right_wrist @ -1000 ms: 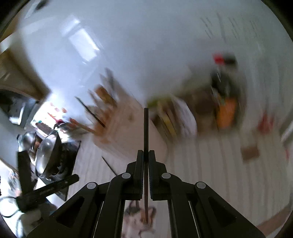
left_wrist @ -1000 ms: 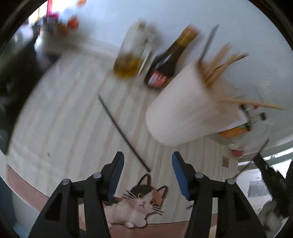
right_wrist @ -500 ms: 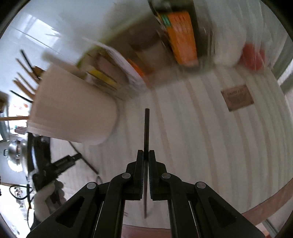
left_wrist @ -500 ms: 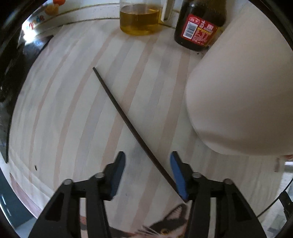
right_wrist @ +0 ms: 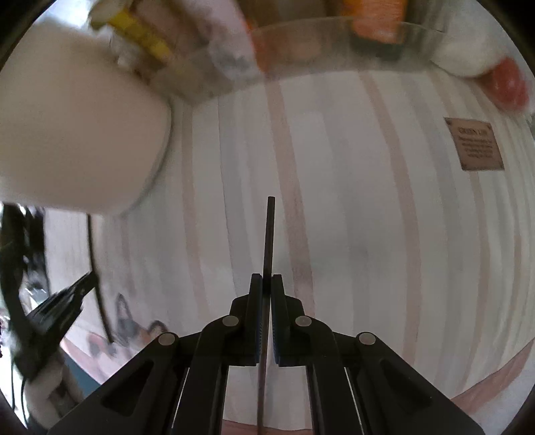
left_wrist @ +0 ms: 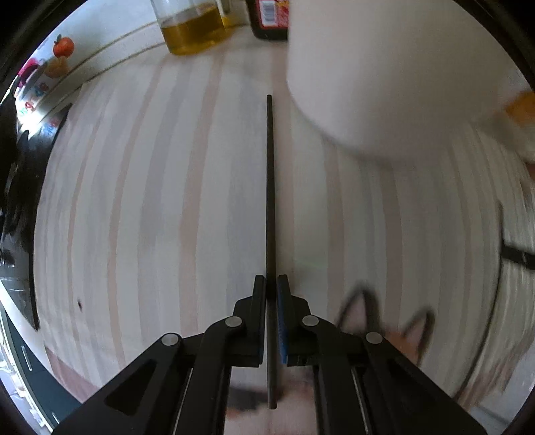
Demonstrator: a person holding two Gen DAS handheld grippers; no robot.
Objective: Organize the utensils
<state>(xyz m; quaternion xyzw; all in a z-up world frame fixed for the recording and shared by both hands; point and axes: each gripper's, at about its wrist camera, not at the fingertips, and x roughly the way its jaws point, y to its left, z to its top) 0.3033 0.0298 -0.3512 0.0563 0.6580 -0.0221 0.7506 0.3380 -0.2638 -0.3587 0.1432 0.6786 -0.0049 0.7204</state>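
Note:
My left gripper is shut on a dark chopstick that points straight ahead over the striped mat. My right gripper is shut on a second dark chopstick, also pointing ahead. The white utensil holder stands just ahead and right of the left gripper; it shows at the upper left in the right wrist view. Its top and contents are out of frame. The left gripper with its chopstick shows at the left in the right wrist view.
An oil jar and a dark sauce bottle stand at the back of the mat. A clear container of packets stands behind the holder. A brown label lies on the mat at right. A cat print marks the mat's front.
My left gripper has closed on the chopstick that lay on the mat and lined up with it. My right gripper has tilted down toward the mat, still holding its chopstick.

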